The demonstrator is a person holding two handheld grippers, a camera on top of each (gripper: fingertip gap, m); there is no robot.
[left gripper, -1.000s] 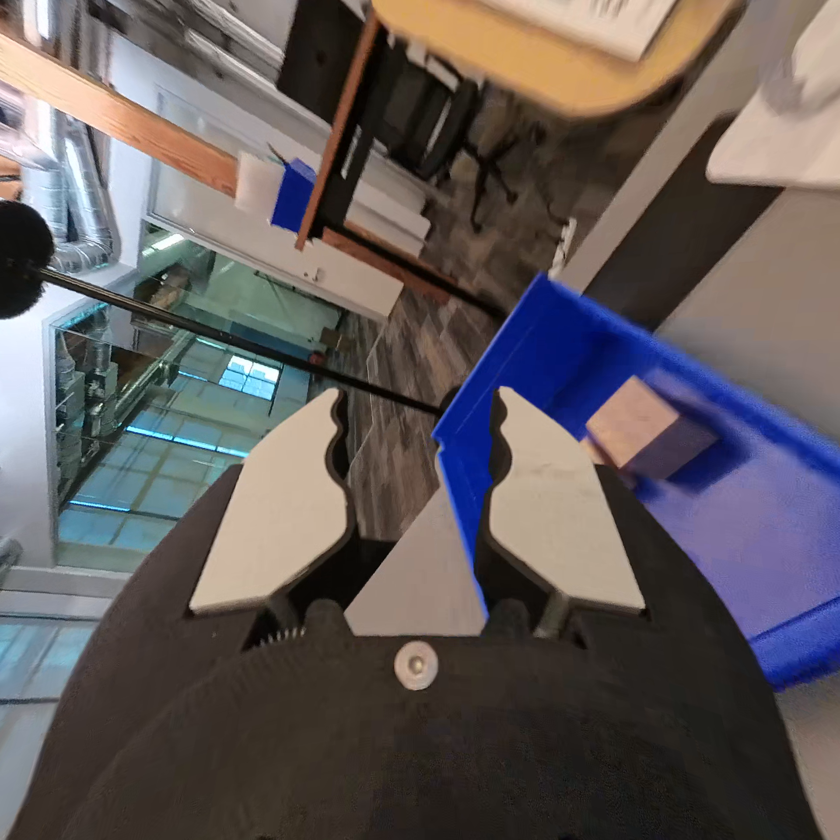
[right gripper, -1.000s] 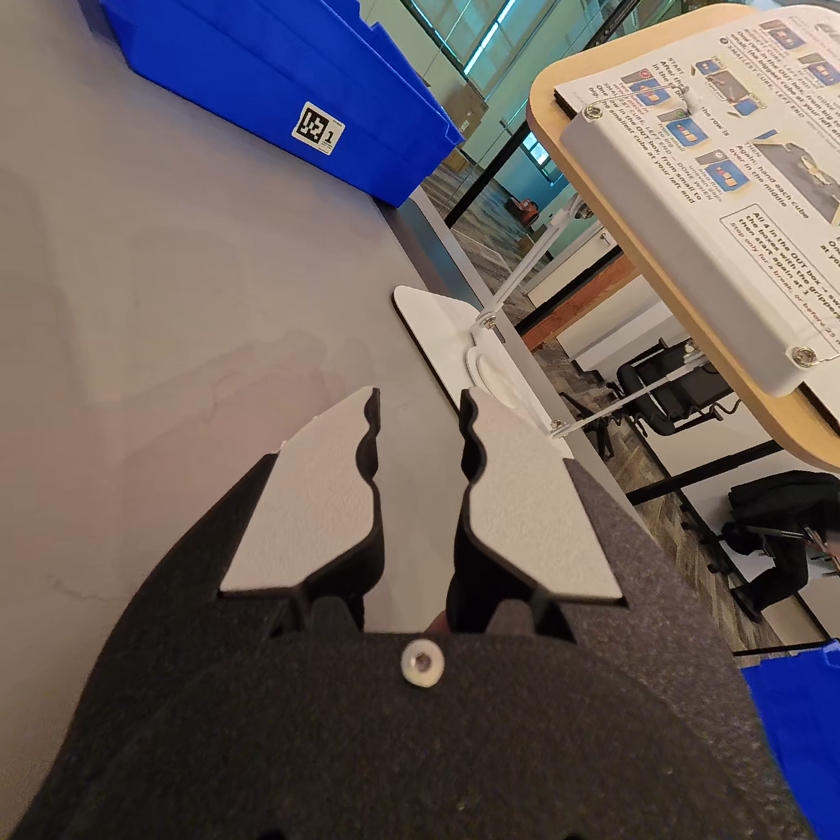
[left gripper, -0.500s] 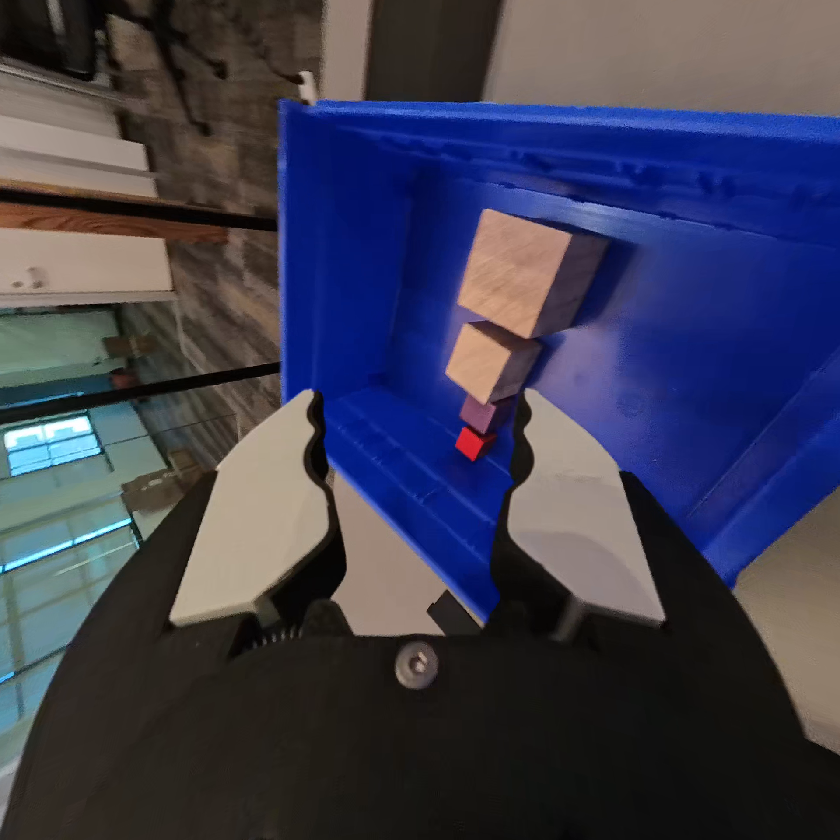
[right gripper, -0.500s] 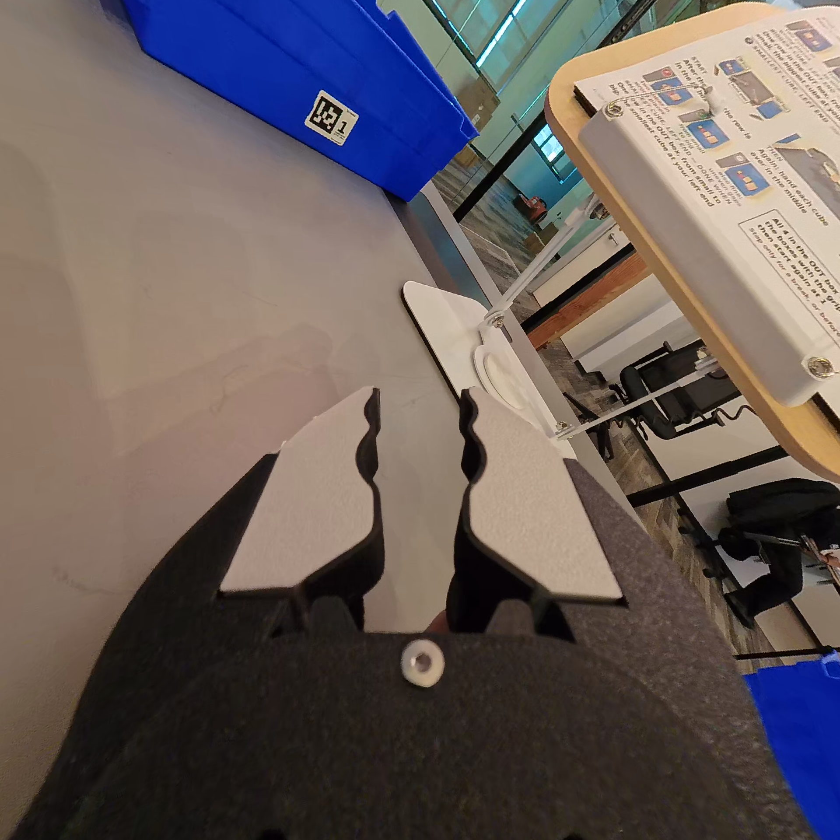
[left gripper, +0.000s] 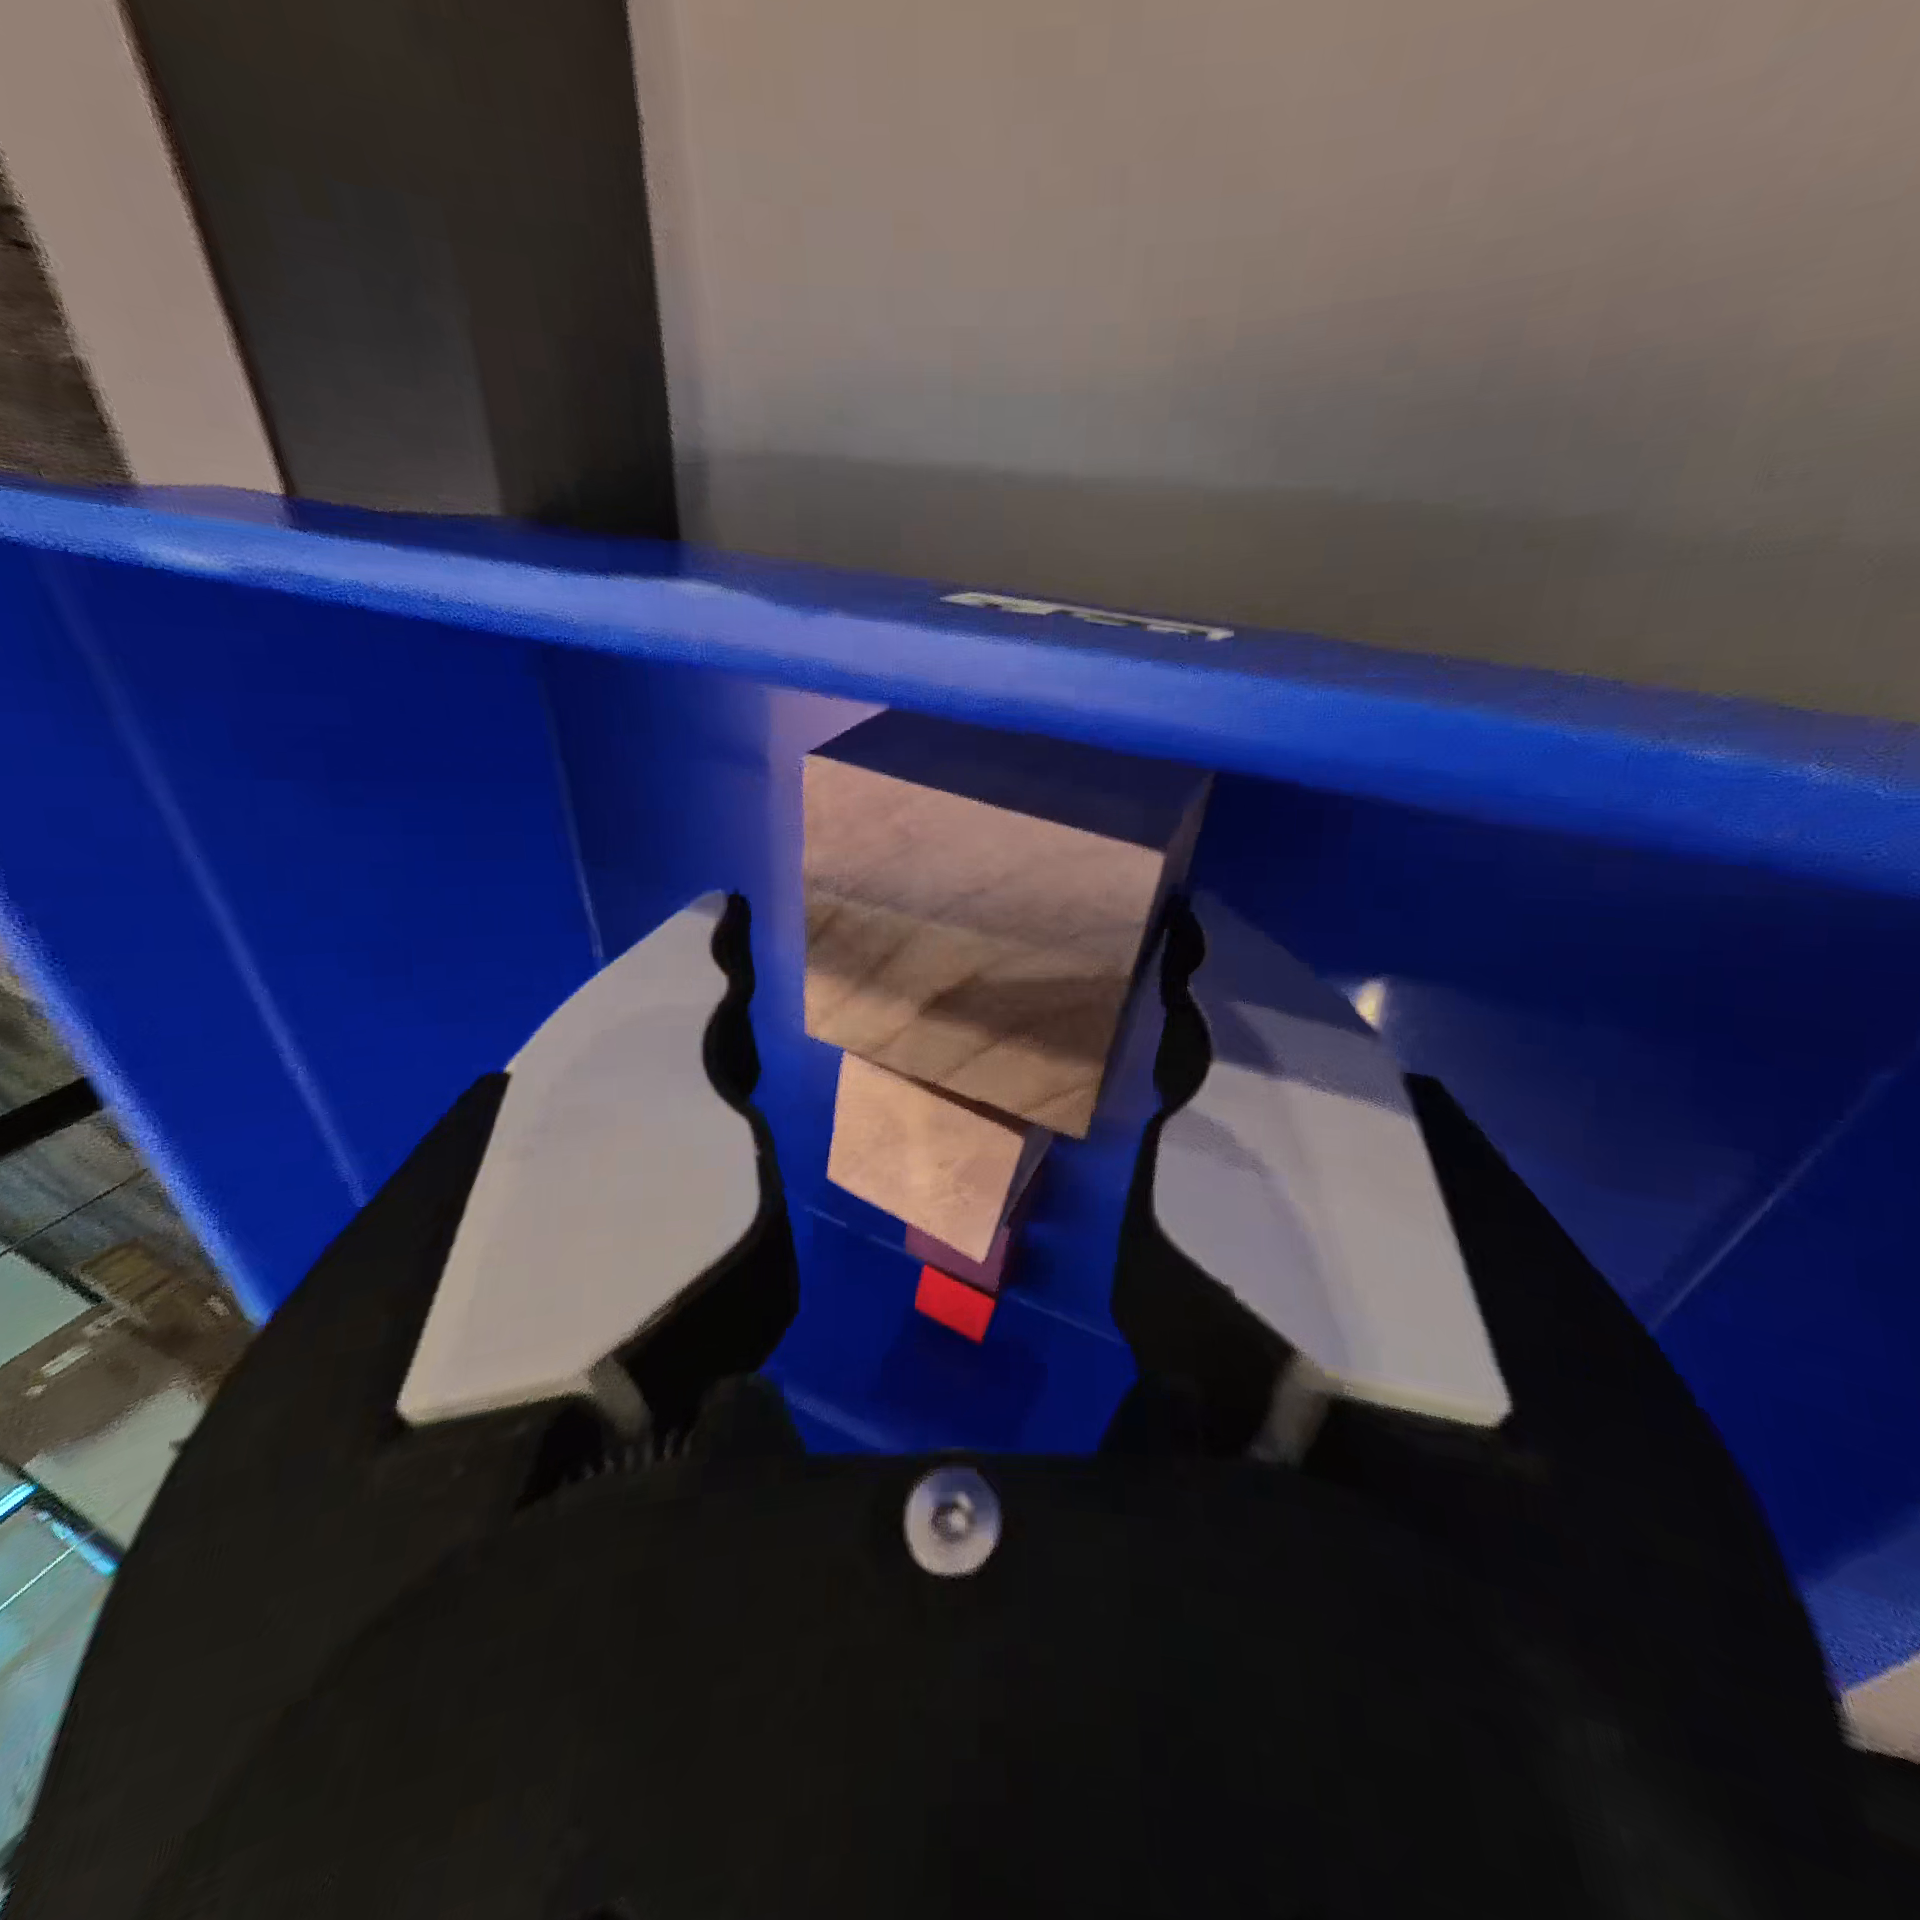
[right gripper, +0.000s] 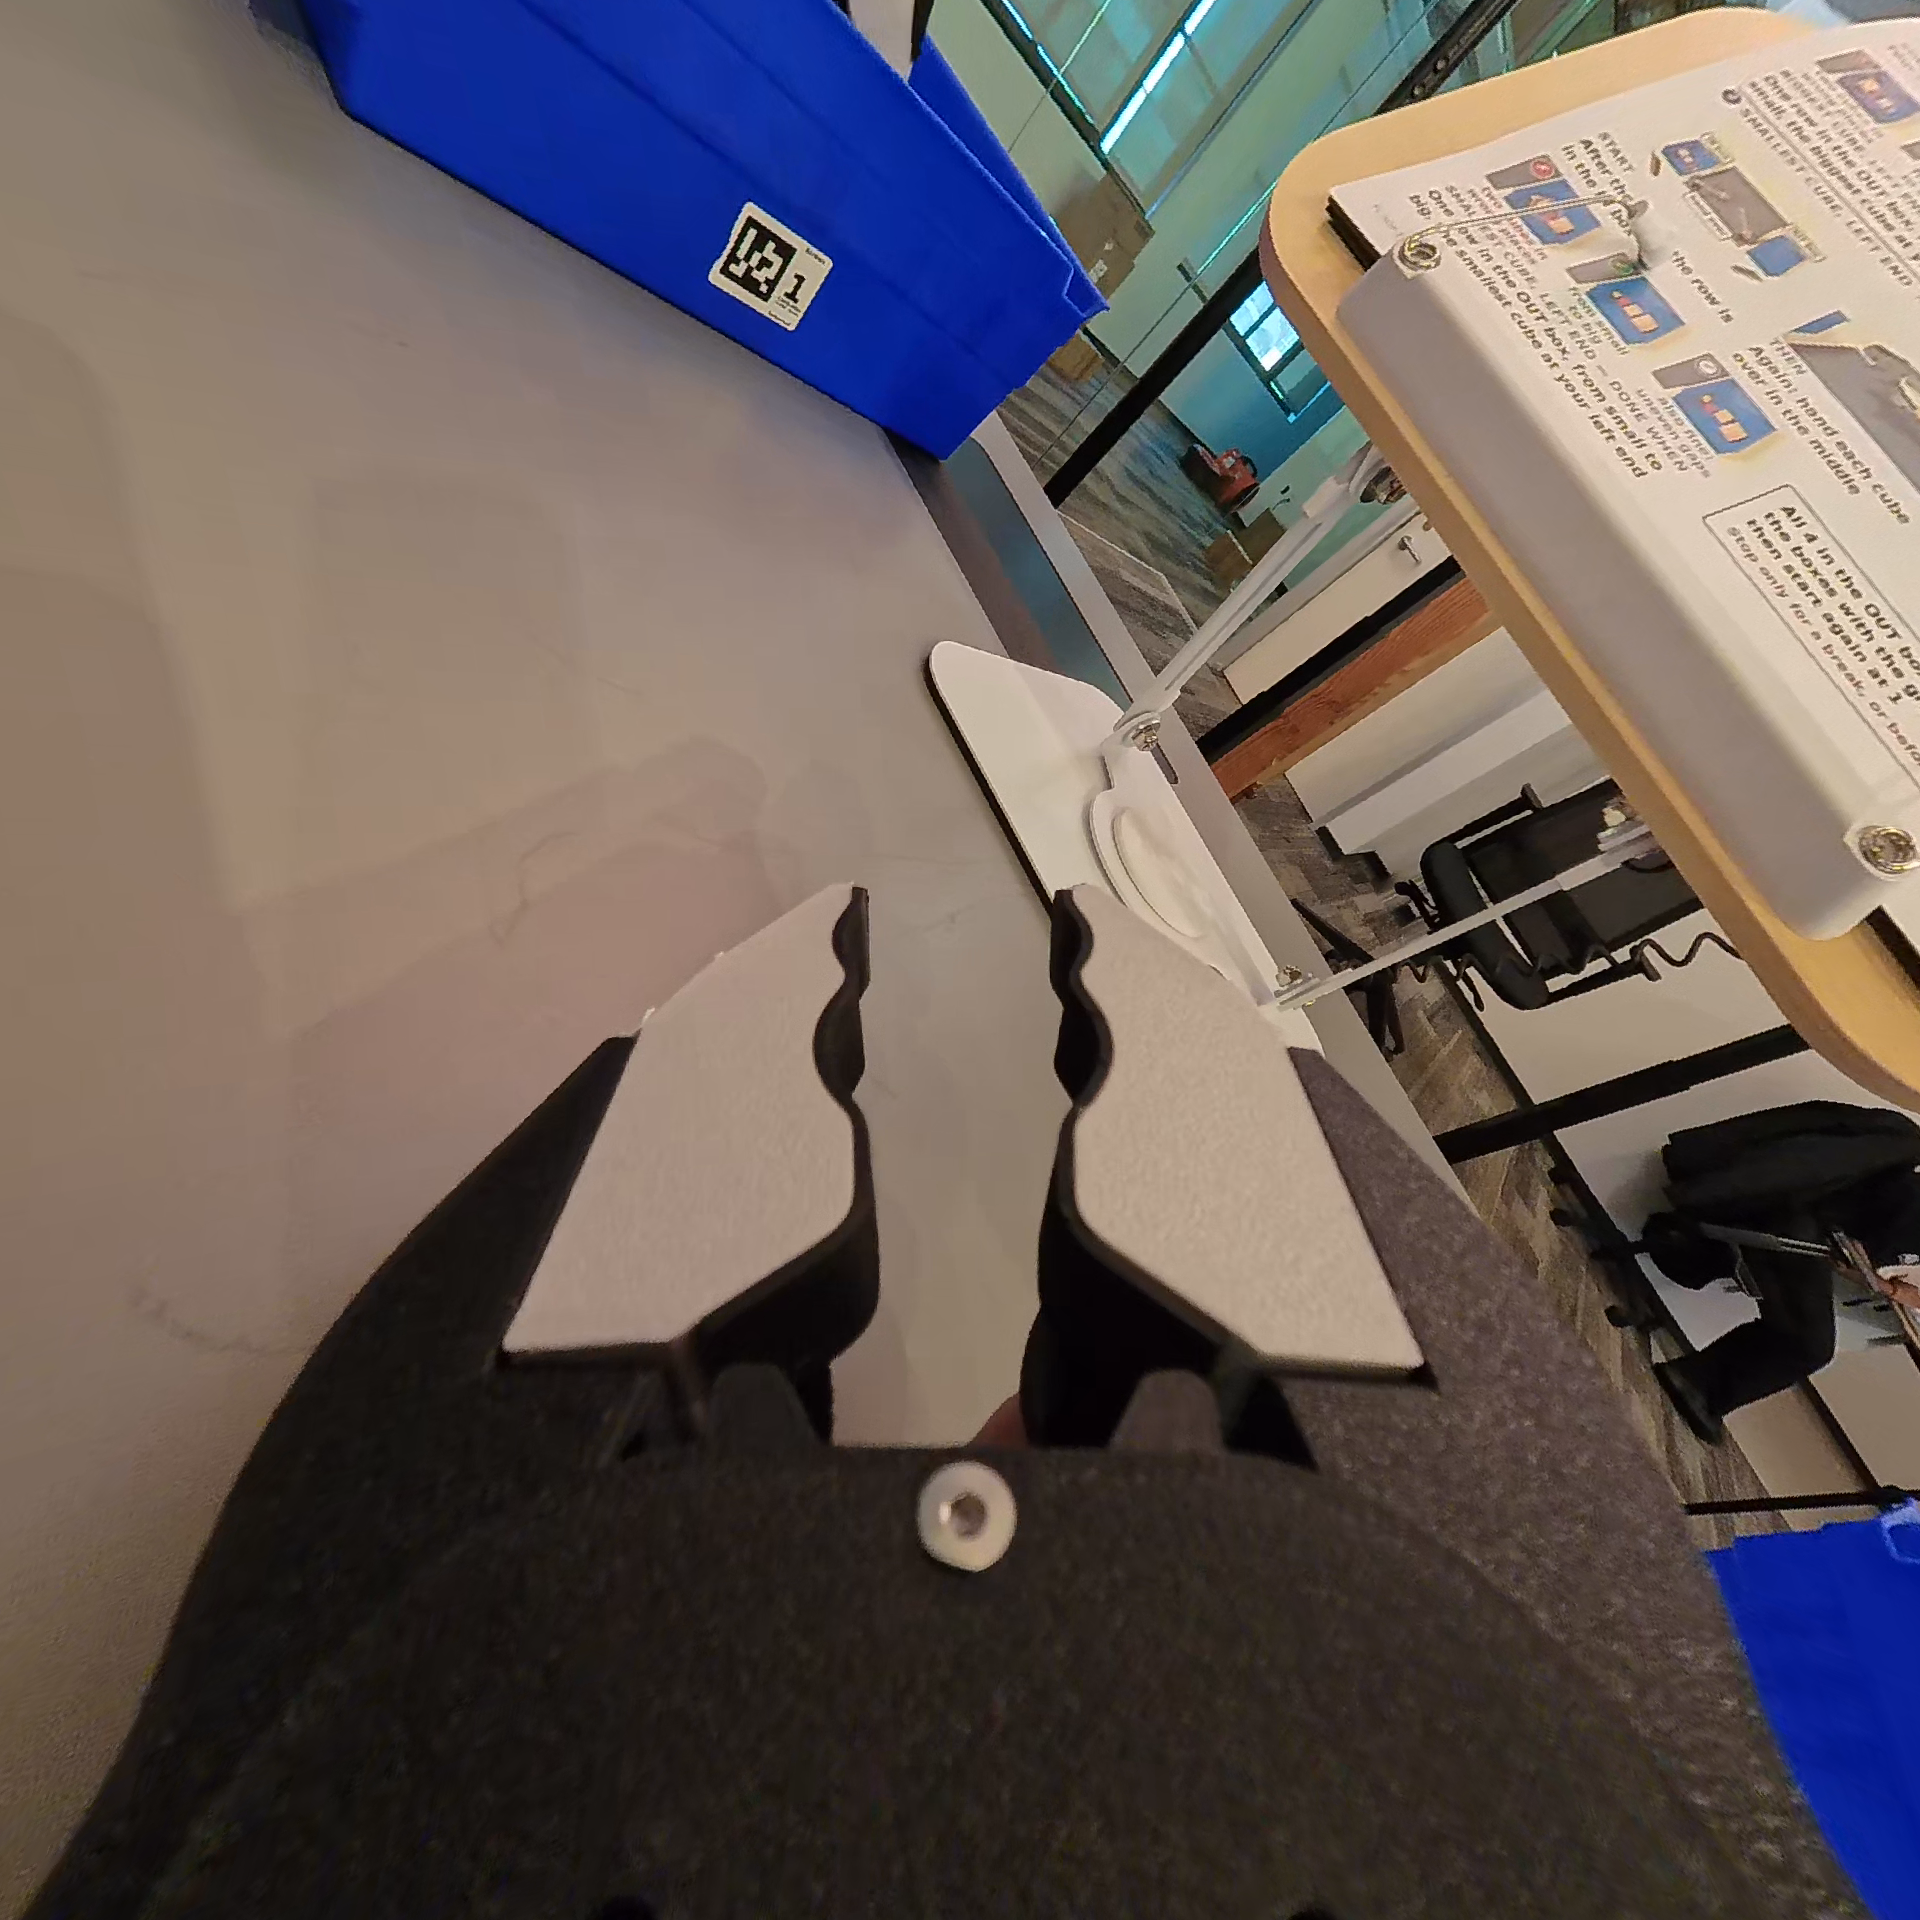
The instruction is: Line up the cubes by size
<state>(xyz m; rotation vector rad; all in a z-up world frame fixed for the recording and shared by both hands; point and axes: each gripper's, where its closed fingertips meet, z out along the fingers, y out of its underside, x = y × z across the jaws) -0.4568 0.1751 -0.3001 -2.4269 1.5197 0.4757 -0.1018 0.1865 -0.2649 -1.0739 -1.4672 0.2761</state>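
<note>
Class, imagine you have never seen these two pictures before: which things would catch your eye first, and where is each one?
First, the row of cubes inside the blue bin: a large wooden cube, a smaller wooden cube, a purple cube and a tiny red cube. The left gripper stands open around the largest, a gap showing at its left pad. In the right wrist view, the right gripper hangs open and empty over the grey table.

two wrist views, different outlooks
</note>
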